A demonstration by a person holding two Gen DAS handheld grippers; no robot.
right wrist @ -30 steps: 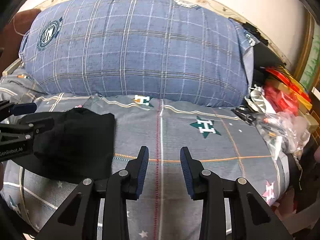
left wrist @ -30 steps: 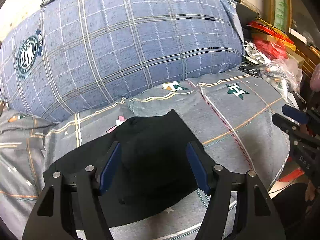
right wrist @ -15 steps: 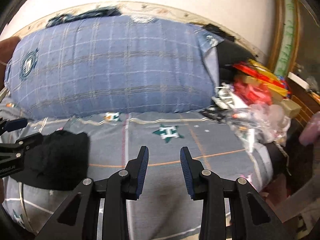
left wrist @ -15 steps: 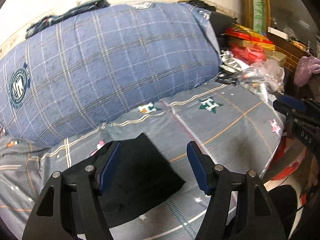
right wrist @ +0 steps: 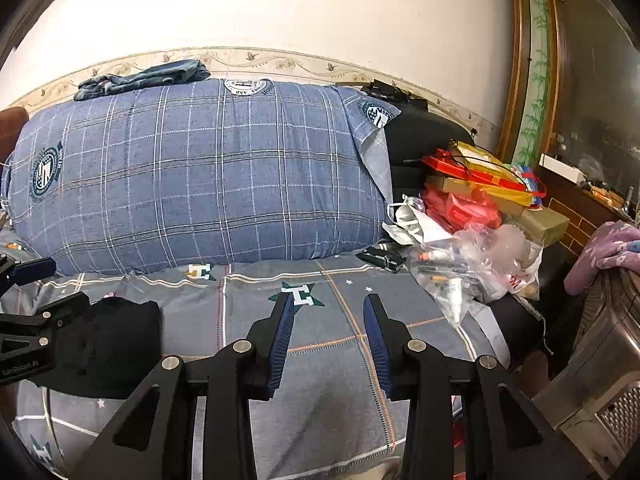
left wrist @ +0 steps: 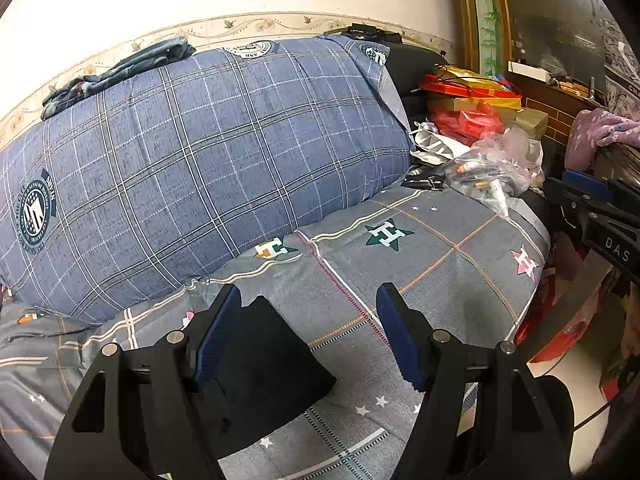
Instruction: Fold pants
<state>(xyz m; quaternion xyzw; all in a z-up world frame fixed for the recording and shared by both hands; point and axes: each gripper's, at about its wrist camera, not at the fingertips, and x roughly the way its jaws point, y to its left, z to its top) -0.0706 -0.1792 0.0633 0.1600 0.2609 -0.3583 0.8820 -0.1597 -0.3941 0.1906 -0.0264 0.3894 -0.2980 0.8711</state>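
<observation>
The pants (left wrist: 260, 368) are lying folded on the bed (left wrist: 440, 280), below and partly behind the left gripper (left wrist: 308, 340), whose fingers (left wrist: 218, 336) are opening around nothing, well left of the right gripper (right wrist: 326, 340), also opening, empty.

The left tool (left wrist: 308, 334) hides part of the folded black pants (left wrist: 276, 372).

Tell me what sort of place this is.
Most likely a lived-in bedroom at home: a bed under a grey star-print sheet, a big blue plaid bolster against the wall, and bags and boxes piled alongside.
</observation>
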